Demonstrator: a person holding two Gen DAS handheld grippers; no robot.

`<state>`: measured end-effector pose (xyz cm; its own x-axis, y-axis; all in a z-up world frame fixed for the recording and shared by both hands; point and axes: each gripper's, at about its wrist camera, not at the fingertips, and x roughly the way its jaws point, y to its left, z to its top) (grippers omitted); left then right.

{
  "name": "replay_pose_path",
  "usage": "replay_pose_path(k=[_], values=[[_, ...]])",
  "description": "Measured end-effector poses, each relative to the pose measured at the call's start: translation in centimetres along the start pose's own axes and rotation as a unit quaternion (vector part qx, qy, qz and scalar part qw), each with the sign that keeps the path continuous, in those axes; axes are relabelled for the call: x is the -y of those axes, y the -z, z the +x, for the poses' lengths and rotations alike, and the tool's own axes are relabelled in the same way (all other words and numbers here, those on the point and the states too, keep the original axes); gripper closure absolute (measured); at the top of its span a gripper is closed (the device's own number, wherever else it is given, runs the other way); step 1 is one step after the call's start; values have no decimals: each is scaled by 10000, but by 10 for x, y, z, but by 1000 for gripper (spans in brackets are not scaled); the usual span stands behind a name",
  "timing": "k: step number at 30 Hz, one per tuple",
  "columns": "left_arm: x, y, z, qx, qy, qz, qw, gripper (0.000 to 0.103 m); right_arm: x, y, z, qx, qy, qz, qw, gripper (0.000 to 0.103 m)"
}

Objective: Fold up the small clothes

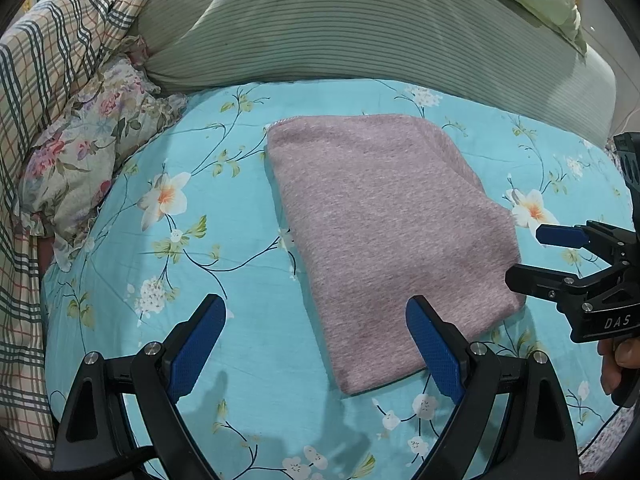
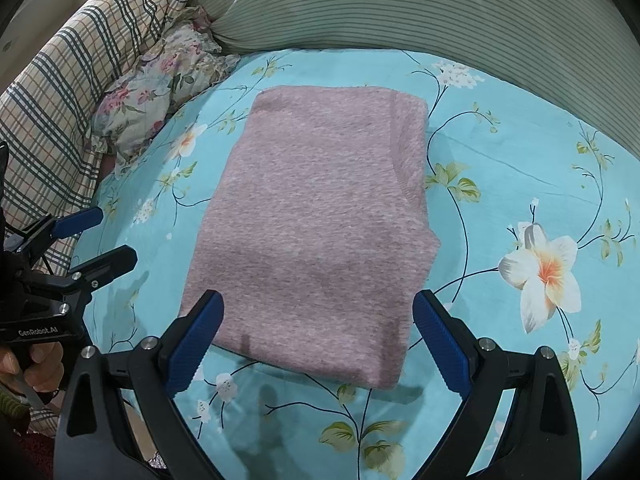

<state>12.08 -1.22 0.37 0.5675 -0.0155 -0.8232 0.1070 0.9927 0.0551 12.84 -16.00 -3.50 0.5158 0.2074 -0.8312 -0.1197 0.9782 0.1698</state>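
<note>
A pink-mauve knit garment point(image 1: 384, 232) point(image 2: 316, 232) lies folded into a flat rectangle on the turquoise floral bedsheet point(image 1: 248, 360) point(image 2: 500, 152). My left gripper point(image 1: 316, 344) stands open above the sheet at the garment's near left corner, nothing between its blue pads. My right gripper point(image 2: 318, 340) is open too, hovering over the garment's near edge without holding it. Each gripper shows in the other's view: the right one point(image 1: 532, 256) at the garment's right side, the left one point(image 2: 108, 236) at its left side, both open.
A green striped pillow point(image 1: 340, 24) point(image 2: 400, 4) lies behind the garment. A small floral cushion point(image 1: 88, 148) point(image 2: 160, 92) and a plaid blanket point(image 1: 40, 80) point(image 2: 60, 112) lie at the left. A person's hand point(image 1: 624, 352) point(image 2: 36, 364) holds each handle.
</note>
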Motion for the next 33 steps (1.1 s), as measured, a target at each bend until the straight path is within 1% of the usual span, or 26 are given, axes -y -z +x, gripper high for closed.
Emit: replay_pose_path(k=[33], values=[[0, -1, 1, -4, 2, -10, 10000, 11, -2, 1, -2, 8, -20, 18, 10000, 8]])
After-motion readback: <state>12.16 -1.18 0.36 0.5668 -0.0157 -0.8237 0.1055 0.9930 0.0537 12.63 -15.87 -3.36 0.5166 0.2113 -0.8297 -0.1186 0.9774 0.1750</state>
